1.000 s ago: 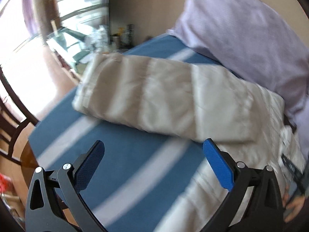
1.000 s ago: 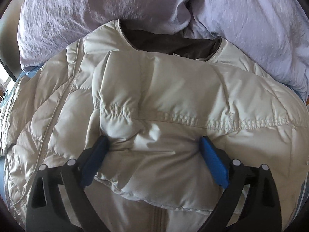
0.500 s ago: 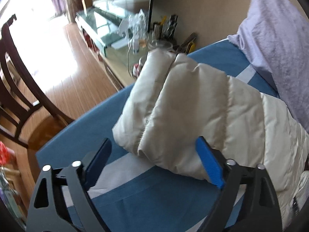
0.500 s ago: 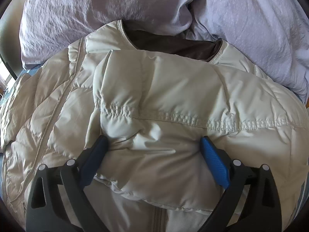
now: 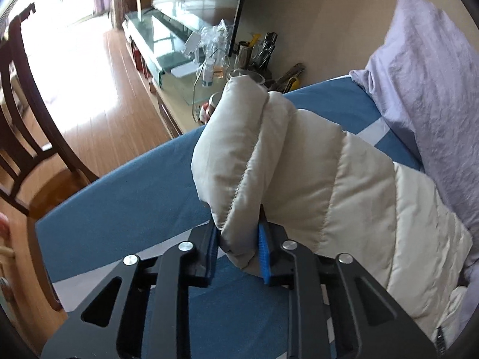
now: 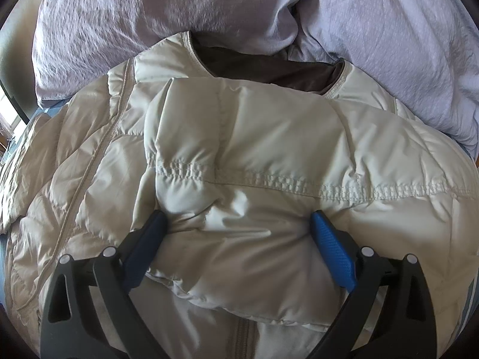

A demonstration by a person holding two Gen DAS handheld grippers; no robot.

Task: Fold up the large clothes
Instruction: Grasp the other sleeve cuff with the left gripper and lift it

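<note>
A chair [image 5: 27, 125] and bare floor [image 5: 98, 89] are lying past the bed [image 5: 125, 197] edge at left. The left gripper [image 5: 238, 248], jaws just closing, is pinching the jacket [image 5: 344, 185] sleeve end. The right gripper [image 6: 236, 245] is resting spread on the jacket's folded sleeve, pillows [image 6: 389, 45] crowding behind.
</note>
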